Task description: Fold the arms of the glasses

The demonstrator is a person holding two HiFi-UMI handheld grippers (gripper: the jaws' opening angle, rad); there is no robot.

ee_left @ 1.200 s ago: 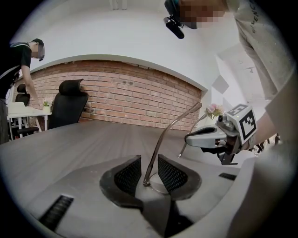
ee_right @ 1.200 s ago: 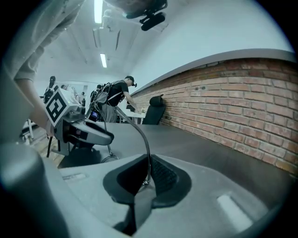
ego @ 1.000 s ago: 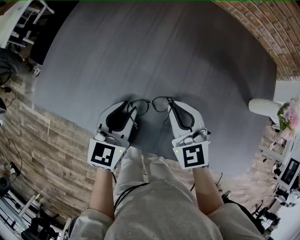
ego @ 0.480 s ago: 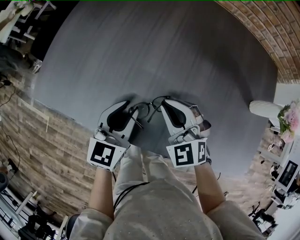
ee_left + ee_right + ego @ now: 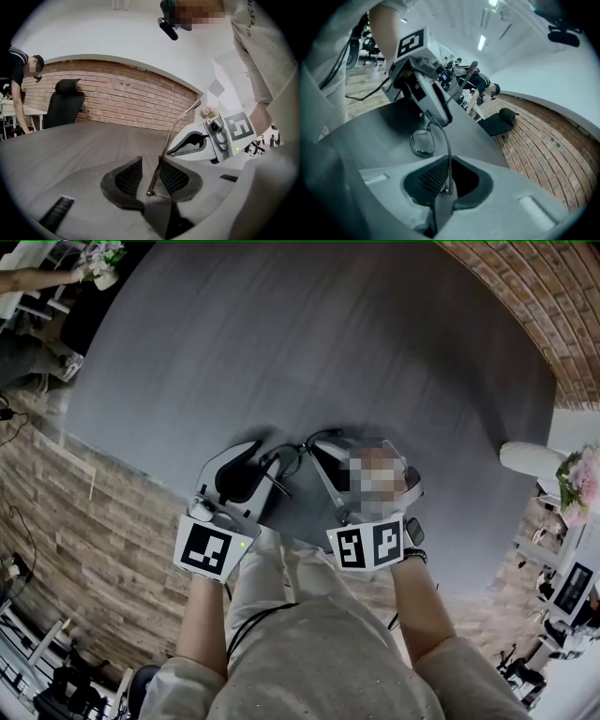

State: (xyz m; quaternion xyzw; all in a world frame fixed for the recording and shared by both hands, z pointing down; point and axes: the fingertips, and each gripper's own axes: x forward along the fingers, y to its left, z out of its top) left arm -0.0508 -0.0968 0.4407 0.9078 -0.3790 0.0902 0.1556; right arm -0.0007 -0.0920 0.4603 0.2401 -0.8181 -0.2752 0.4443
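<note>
Thin dark-rimmed glasses [image 5: 291, 456] hang just above the grey table [image 5: 281, 334] between my two grippers. My left gripper [image 5: 269, 465] grips them near the left hinge. In the left gripper view a metal arm [image 5: 176, 124] rises from between the pads [image 5: 173, 178], leaning on the right one. My right gripper [image 5: 319, 448], rolled onto its side, is close beside the left one. Its jaws are opening slightly. The other arm [image 5: 446, 150] still sits between them against the pad [image 5: 433, 176], running toward a lens [image 5: 422, 143] and the left gripper [image 5: 436, 115].
A white object [image 5: 530, 457] and pink flowers [image 5: 581, 474] stand off the table's right. A black office chair [image 5: 65, 101] and a bending person [image 5: 18, 79] are at the far side, before a brick wall [image 5: 131, 101]. Wood flooring [image 5: 84, 521] surrounds the table.
My right gripper has rolled over and moved left toward the left gripper, swinging its glasses arm inward. The left gripper has stayed put.
</note>
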